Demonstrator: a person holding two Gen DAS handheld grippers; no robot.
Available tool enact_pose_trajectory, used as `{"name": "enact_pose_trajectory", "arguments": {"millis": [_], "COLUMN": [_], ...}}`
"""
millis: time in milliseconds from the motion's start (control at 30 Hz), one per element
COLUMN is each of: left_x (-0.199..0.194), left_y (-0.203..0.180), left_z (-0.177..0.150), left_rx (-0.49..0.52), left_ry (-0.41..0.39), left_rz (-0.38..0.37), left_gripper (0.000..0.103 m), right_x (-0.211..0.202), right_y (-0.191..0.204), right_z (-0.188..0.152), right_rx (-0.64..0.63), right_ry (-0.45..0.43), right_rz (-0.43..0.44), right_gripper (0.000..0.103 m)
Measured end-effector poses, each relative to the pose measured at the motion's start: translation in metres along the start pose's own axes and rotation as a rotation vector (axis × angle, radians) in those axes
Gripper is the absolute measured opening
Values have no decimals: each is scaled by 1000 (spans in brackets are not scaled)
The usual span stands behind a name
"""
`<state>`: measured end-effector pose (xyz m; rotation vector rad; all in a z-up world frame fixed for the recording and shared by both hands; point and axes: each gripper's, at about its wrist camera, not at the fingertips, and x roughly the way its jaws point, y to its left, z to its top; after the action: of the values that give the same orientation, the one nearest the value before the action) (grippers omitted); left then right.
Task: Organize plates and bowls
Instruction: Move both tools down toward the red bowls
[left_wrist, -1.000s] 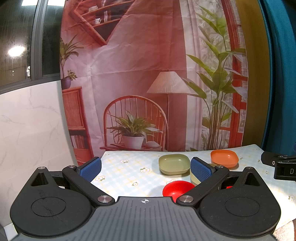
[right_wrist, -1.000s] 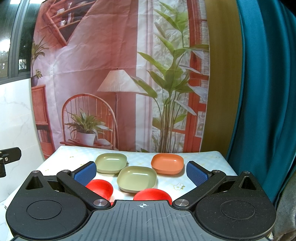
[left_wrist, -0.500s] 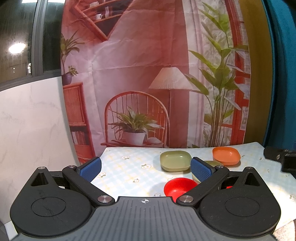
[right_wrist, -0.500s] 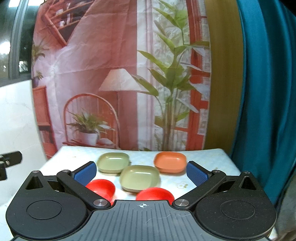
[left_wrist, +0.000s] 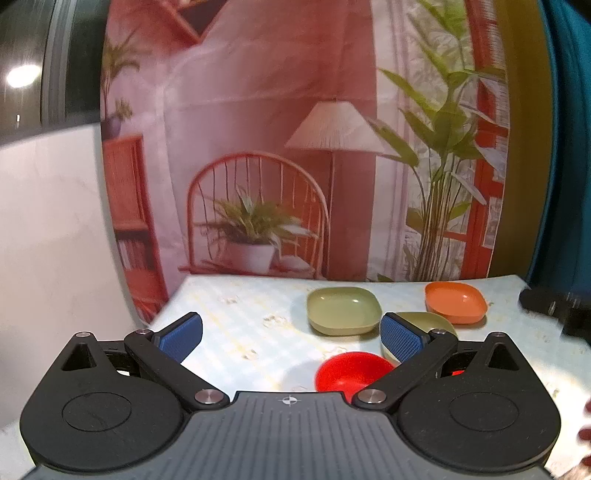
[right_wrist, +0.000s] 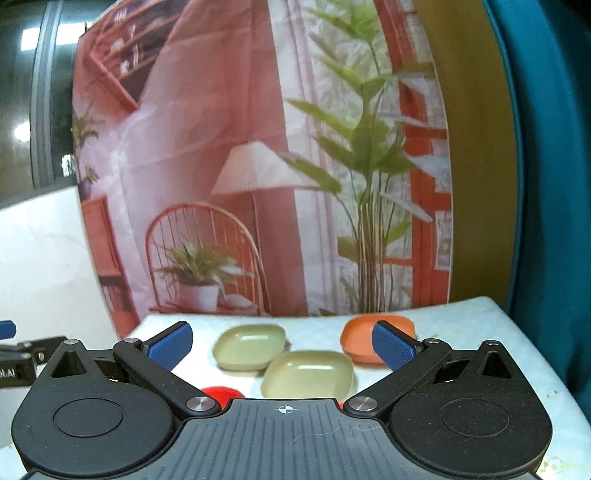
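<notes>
Both grippers, left (left_wrist: 291, 334) & right (right_wrist: 282, 345), hover w/ jaws wide, empty. Green plates (right_wrist: 308, 374), orange plate (left_wrist: 455, 302), red bowl (left_wrist: 352, 371) sit apart on table (left_wrist: 236, 325). Look like light, stiff, slick plastic; grab by rim.

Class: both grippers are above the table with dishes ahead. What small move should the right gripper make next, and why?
Probably lower the right gripper toward the nearer green dish: its jaws stand open and empty, that dish lies just ahead between them, and nothing is stacked yet.
</notes>
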<state>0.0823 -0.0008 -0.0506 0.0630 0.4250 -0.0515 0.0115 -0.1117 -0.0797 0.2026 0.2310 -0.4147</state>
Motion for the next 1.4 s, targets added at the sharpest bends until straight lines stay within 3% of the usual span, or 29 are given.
{"name": "enact_pose_trajectory", "arguments": {"millis": [367, 533, 733, 867, 933, 1167, 1400], "left_x": [65, 79, 97, 103, 104, 110, 117], "left_y": [-25, -28, -33, -36, -35, -24, -29], "left_z": [-33, -49, -63, -72, -76, -85, -91], "left_rx": [108, 123, 120, 132, 125, 40, 33], "left_ry": [136, 165, 273, 328, 350, 414, 454], "left_rz": [-33, -76, -110, -113, -134, -172, -213], "left_gripper": [103, 96, 94, 94, 94, 91, 74], "right_x": [62, 73, 80, 80, 81, 79, 79], "right_y": [-4, -8, -17, -14, -13, -11, -5], "right_z": [-55, -70, -83, -90, -92, -96, -99], "right_rx": [-33, -35, -20, -34, -37, -24, -30], "right_ry": [248, 308, 355, 389, 401, 425, 444], "right_rz": [-43, -48, -26, -1, 9, 38, 67], "right_gripper": [103, 103, 101, 96, 87, 74, 60]}}
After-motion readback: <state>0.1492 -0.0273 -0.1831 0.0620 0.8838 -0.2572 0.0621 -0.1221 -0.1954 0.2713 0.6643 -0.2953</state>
